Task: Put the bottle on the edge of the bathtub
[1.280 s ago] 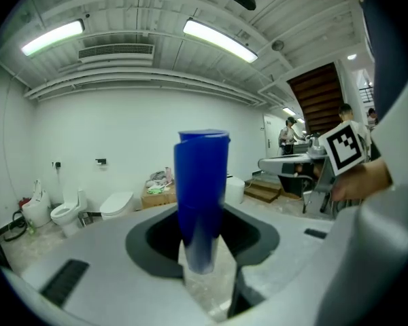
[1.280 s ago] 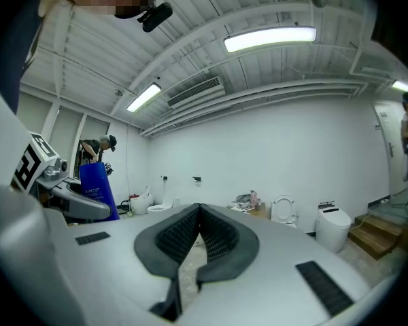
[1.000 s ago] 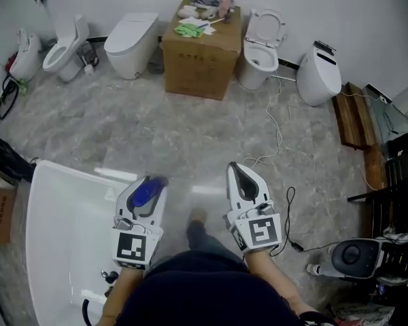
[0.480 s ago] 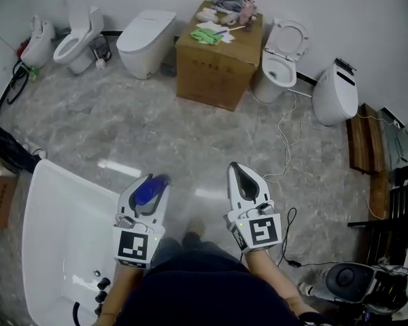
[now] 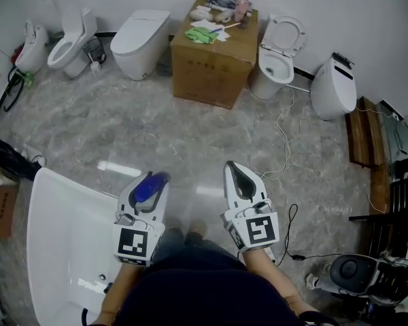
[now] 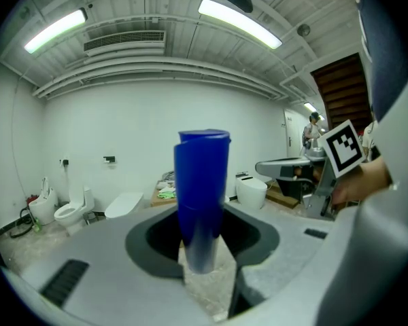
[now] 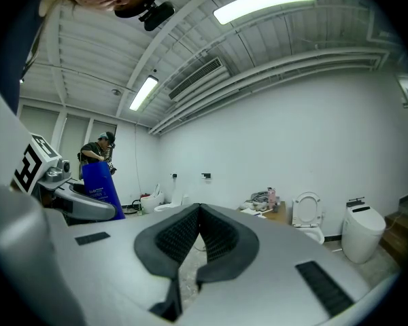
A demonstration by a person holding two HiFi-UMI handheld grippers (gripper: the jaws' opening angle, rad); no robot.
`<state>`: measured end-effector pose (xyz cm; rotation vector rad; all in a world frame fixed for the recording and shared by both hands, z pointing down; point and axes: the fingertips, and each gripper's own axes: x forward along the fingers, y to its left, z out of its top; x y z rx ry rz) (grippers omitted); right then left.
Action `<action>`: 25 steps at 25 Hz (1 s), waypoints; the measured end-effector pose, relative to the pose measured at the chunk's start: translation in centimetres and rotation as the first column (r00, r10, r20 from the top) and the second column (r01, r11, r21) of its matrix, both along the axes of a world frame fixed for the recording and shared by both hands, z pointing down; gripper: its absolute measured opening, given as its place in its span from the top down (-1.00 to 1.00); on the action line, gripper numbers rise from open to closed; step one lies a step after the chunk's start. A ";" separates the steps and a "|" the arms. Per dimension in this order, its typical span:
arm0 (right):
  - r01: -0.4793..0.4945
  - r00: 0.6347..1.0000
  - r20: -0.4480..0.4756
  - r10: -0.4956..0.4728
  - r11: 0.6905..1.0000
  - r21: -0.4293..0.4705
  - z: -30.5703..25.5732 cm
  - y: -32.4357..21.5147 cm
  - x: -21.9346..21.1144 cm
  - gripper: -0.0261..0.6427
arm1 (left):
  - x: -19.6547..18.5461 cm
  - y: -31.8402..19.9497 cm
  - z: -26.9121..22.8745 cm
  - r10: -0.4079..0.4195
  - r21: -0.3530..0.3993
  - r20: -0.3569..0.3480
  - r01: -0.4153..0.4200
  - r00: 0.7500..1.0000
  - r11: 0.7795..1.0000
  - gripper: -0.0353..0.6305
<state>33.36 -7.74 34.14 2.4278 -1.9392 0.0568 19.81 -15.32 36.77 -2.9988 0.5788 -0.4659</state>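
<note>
Blue bottle (image 5: 148,191) noted in your left hand-held gripper (image 5: 151,180): the left gripper view shows it standing upright between the jaws, which are clamped on its lower body, with the upper part rising well clear of them. In the head view the bottle hangs in the air over the grey marbled floor (image 5: 190,134), just past the far right corner of the white bathtub (image 5: 41,209). It is not resting on the bathtub's edge, and from this angle you cannot tell whether it hangs over that rim or just beside it. The rear of the left hand-held gripper overlaps the bathtub's right edge in that view. Your right hand-held gripper (image 5: 236,174) is held beside the left one, further from the bathtub, over open floor. Its own view shows the ribbed pads closed together at the tips with nothing between them. Against the far wall (image 5: 340,5) stands a cardboard box (image 5: 214,66) with loose items on its top, and several toilets (image 5: 141,43) line up to either side of it. A thin white cable (image 5: 280,131) trails across the floor beyond the right hand-held gripper.
</note>
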 end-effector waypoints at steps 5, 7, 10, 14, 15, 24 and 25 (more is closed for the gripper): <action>-0.024 1.000 0.015 0.024 1.000 -0.003 0.1 -0.4 0.0 0.87 | 0.3 -1.0 -0.7 0.033 0.028 0.002 -0.033 0.999 0.999 0.43; -0.032 0.999 0.022 0.032 0.999 -0.002 0.1 -0.9 0.0 0.87 | 0.3 -1.7 -0.9 0.037 0.029 0.000 -0.037 0.999 0.999 0.43; -0.029 0.999 0.019 0.029 1.000 -0.010 0.0 -1.3 -0.3 0.87 | 0.2 -2.1 -0.9 0.038 0.019 0.004 -0.038 0.999 0.999 0.43; -0.022 1.000 0.017 0.022 0.999 -0.025 0.4 -1.6 -1.1 0.87 | -0.4 -2.5 0.0 0.042 0.015 0.013 -0.043 0.999 0.999 0.43; -0.020 1.000 0.015 0.021 0.999 -0.028 0.5 -1.7 -1.3 0.87 | -0.6 -2.5 0.1 0.042 0.014 0.013 -0.042 0.999 0.999 0.43; 0.037 0.999 0.019 -0.036 0.998 -0.047 0.8 -3.2 -1.5 0.87 | -1.0 -3.1 0.1 -0.015 -0.008 0.017 0.015 1.000 1.000 0.43; 0.052 0.999 0.021 -0.051 0.997 -0.049 0.8 -3.6 -1.7 0.87 | -1.3 -3.4 0.1 -0.024 0.001 0.020 0.024 1.000 1.000 0.43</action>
